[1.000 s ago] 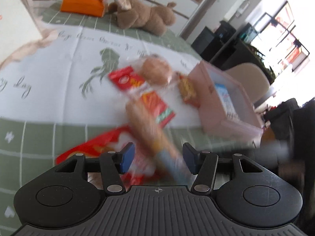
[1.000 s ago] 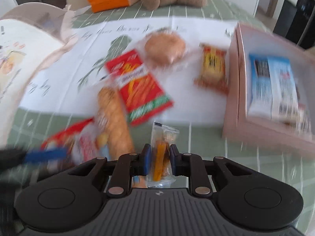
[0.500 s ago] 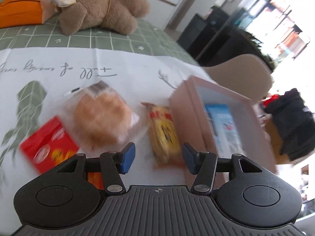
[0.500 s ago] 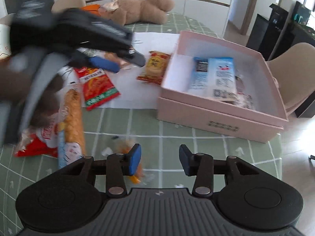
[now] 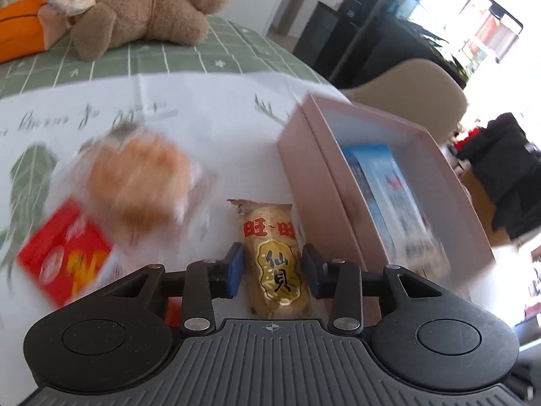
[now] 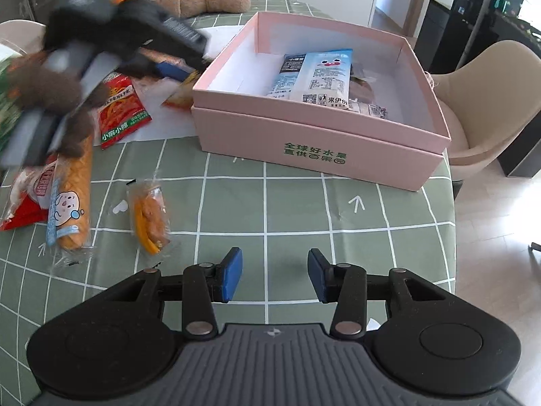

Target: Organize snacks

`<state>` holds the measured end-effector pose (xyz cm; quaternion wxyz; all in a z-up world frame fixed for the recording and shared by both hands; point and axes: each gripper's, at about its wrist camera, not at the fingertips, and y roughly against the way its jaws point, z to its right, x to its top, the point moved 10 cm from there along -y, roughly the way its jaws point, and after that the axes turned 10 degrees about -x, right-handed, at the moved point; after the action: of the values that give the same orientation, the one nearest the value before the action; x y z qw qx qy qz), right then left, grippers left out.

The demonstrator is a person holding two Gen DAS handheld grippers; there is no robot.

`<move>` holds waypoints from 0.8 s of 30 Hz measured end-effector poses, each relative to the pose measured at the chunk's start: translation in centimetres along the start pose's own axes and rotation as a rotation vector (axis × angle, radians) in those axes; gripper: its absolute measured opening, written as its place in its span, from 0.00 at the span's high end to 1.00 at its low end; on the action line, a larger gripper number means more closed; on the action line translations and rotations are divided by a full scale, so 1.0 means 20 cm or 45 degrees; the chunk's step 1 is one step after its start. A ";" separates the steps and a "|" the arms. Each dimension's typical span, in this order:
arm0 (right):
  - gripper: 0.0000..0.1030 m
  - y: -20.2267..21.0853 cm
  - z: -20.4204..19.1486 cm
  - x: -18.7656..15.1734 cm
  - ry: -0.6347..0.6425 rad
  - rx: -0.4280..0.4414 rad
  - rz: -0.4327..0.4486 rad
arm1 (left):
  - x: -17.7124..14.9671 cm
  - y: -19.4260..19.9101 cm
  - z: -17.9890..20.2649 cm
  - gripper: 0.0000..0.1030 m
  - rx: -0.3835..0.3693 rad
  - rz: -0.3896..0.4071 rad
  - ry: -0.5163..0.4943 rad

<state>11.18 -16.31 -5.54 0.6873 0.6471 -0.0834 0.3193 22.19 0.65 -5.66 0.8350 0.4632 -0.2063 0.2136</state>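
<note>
The yellow rice cracker packet (image 5: 275, 264) lies on the white paper (image 5: 209, 108), just left of the pink box (image 5: 314, 155), and it sits right between the fingers of your left gripper (image 5: 272, 272). Its long axis runs straight away from you, in line with the fingers, so the 2 blue pads (image 5: 234, 269) flank its long sides with a small gap each side. The jaws are spread, not yet pinching. I judge a plain squeeze should catch it across its narrow width. Your left gripper is the nearer 1 by far. Your right gripper (image 6: 275, 274) hangs spread and empty over the green tablecloth (image 6: 304, 209), in front of the box and well apart from this packet.
</note>
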 end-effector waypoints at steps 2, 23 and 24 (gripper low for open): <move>0.59 0.02 -0.04 0.02 0.003 0.016 0.018 | -0.12 0.07 0.02 0.59 -0.019 -0.028 -0.003; 0.54 0.07 -0.49 0.09 -0.133 0.122 0.010 | -0.74 0.69 -0.04 0.69 0.058 -0.032 -0.012; 0.54 0.09 -0.47 0.07 -0.114 0.107 0.015 | -0.74 0.69 -0.04 0.69 0.047 -0.021 0.000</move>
<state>8.55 -6.93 -4.69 0.6531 0.6887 -0.1044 0.2971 2.57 5.59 -4.59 0.8281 0.4801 -0.1987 0.2104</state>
